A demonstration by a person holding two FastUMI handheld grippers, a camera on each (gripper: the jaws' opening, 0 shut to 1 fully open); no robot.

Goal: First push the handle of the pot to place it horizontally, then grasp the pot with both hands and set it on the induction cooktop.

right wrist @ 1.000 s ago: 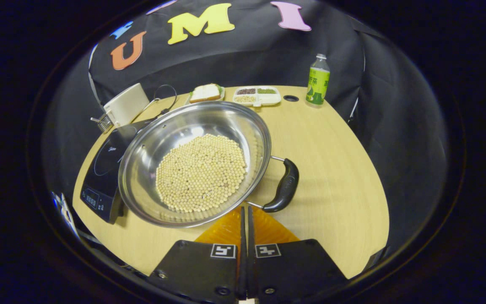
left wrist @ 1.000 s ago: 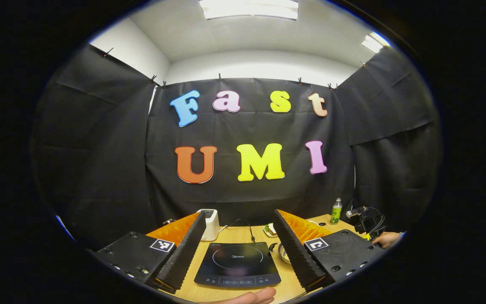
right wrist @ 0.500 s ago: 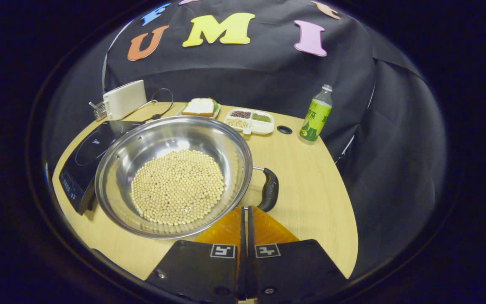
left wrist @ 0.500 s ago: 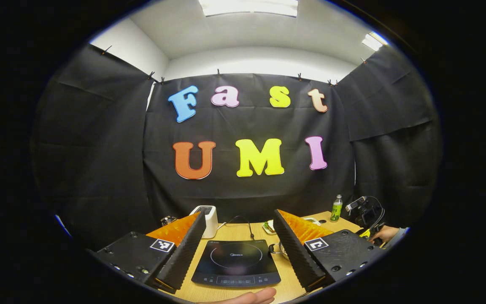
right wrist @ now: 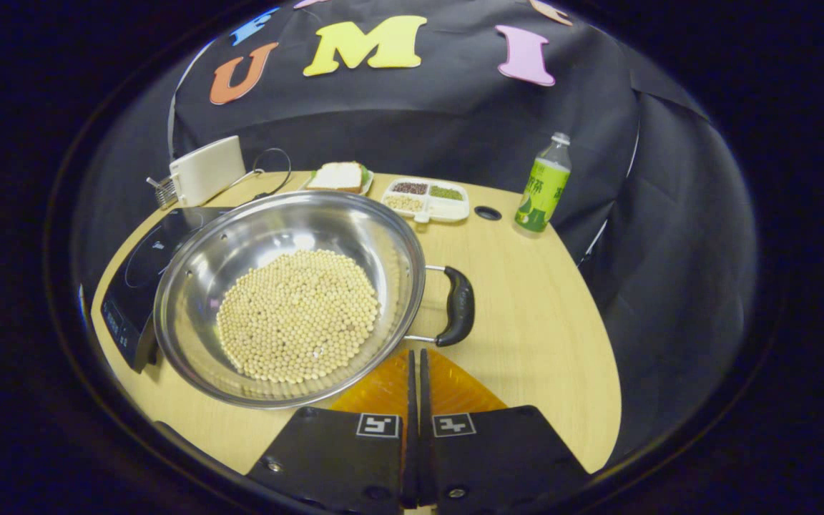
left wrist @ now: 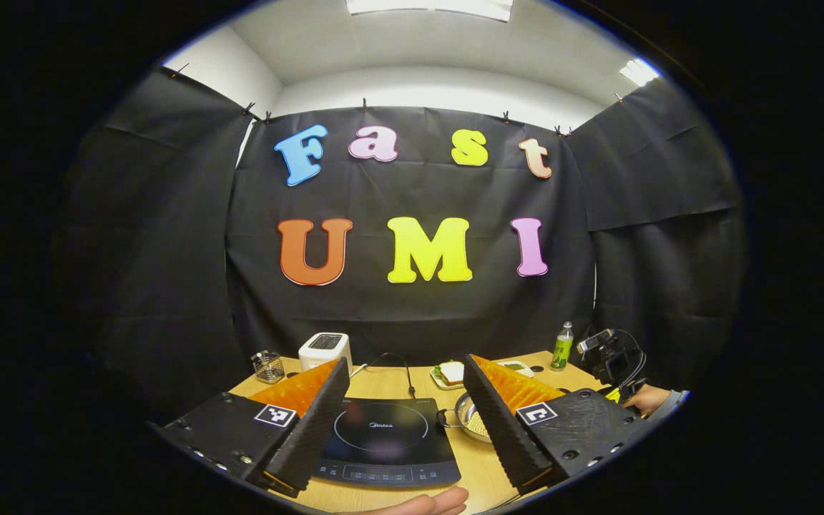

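Now nudging the pot handle (right wrist: 459,315) level.
Pressed together on the right gripper (right wrist: 415,357) for pushing; spread wide on the left gripper (left wrist: 405,379), ready to grasp.

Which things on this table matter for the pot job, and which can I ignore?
For the job:
- pot of beans
- its black handle
- induction cooktop
- left hand-held gripper, open
- right hand-held gripper, shut on nothing

Just lying about:
- toaster
- sandwich plate
- divided snack tray
- green bottle
- wire basket

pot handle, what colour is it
Black, on bare metal wire brackets; the pot handle shows best in the right gripper view.
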